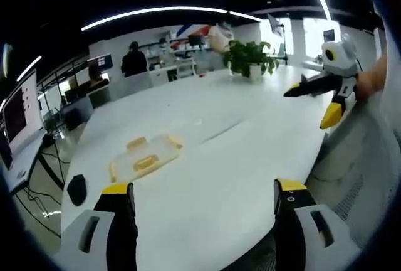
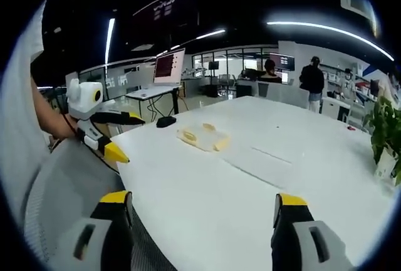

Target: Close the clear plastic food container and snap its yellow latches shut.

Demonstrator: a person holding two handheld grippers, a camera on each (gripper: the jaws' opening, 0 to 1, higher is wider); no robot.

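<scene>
The clear food container [image 1: 145, 158] lies on the white tabletop [image 1: 238, 158] toward eleven o'clock of the left gripper [image 1: 203, 205], well apart from both wide-open, empty grippers, right gripper [image 2: 202, 217] included.

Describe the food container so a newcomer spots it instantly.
Start at the large white table. The clear plastic container lies flat on it near the edge by the black mouse, far from the potted plant. Its yellow latches set it apart.
</scene>
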